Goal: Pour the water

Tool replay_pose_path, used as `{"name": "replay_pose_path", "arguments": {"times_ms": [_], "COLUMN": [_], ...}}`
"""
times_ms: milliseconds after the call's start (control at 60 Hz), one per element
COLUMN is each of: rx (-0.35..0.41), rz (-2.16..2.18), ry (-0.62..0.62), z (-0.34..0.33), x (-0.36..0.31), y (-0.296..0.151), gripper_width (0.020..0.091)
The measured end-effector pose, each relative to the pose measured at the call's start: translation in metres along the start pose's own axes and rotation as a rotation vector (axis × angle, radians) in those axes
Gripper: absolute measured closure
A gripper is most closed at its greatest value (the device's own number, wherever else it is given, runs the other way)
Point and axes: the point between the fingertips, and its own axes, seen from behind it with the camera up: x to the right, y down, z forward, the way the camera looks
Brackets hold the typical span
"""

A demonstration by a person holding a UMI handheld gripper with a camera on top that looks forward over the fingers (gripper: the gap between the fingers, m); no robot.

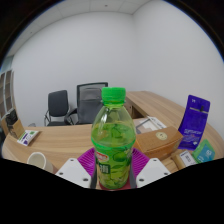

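A plain white-walled office room holds a long wooden worktop (pixel 60 143) that curves away from the camera. Nearest, the hand-held gripper (pixel 113 172) has its two white fingers at roughly five and seven o'clock, pressed against the lower body of a green bottle (pixel 112 140) with a green cap; it looks clamped on the bottle, which stands upright between them and seems lifted clear of the worktop, though its base is hidden. Just beyond the fingers at about eight o'clock sits a white cup (pixel 38 160), the likely target for the water. At three to four o'clock lie a pinkish box (pixel 158 140) and a blue package (pixel 194 122), with small clutter I cannot identify. Farther off, at ten to eleven o'clock, two office chairs (pixel 90 100) stand against the wall.

I judge this as the carry step: bottle gripped, pouring not yet begun. The cap appears on, so it would need removing; the next move calls for bringing the bottle's mouth above the cup and tilting slowly.
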Motion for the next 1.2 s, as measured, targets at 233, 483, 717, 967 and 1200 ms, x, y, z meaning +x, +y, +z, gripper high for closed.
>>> {"name": "replay_pose_path", "arguments": {"times_ms": [233, 483, 717, 967, 1200], "rx": [0.044, -0.083, -0.209, -0.178, -0.120], "rz": [0.011, -0.032, -0.003, 0.039, -0.033], "ry": [-0.024, -0.019, 0.044, 0.055, -0.042], "z": [-0.003, -0.033, -0.150, -0.274, -0.344], "x": [0.000, -0.012, -0.013, -0.073, -0.168], "y": [0.006, 0.026, 0.077, 0.044, 0.005], "gripper_width": [0.0547, 0.0345, 0.0325, 0.0307, 0.0301]}}
